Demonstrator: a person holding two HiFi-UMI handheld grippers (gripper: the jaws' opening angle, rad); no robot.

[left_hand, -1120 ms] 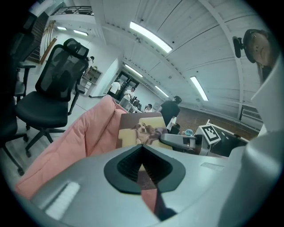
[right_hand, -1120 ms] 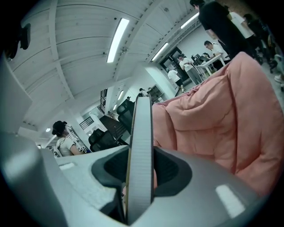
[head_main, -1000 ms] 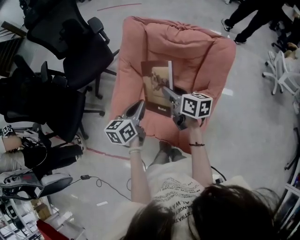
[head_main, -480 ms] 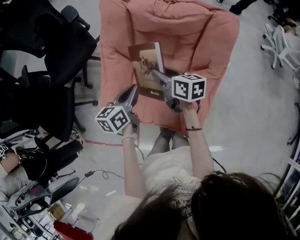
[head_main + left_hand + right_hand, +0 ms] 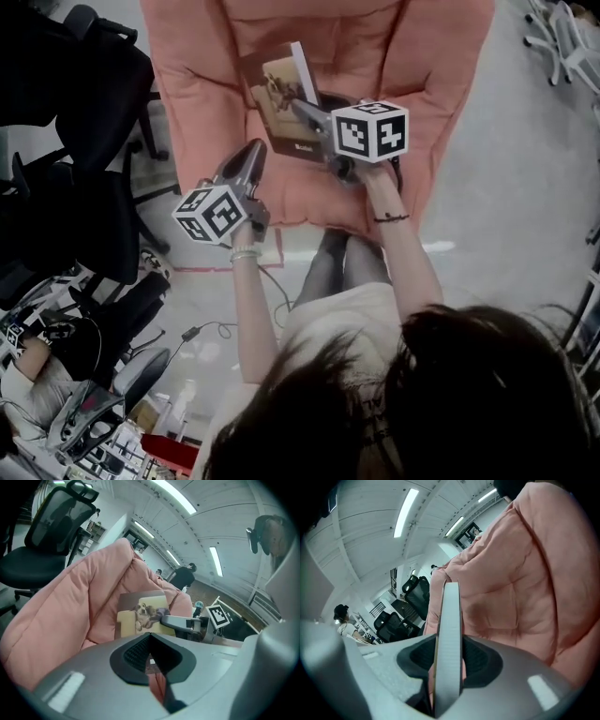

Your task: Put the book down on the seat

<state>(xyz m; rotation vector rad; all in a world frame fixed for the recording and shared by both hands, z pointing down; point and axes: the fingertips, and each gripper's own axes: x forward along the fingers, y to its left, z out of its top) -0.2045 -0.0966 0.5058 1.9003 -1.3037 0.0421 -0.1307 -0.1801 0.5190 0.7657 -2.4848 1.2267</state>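
Pink seat, book in rt hand-held gripper

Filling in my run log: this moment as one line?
right hand-held gripper: shut on book | book: upright over pink seat, not laid down | left hand-held gripper: shut, empty

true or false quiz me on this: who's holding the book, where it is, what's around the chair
1. The right gripper grips the book. True.
2. The book lies flat on the seat. False: it is held up on edge in front of the pink chair's back.
3. The left gripper also grips the book. False: it is apart from the book, with nothing between its jaws.
4. Black office chairs stand beside the pink chair. True.
5. The book's cover is plain white. False: it shows a picture of a dog.
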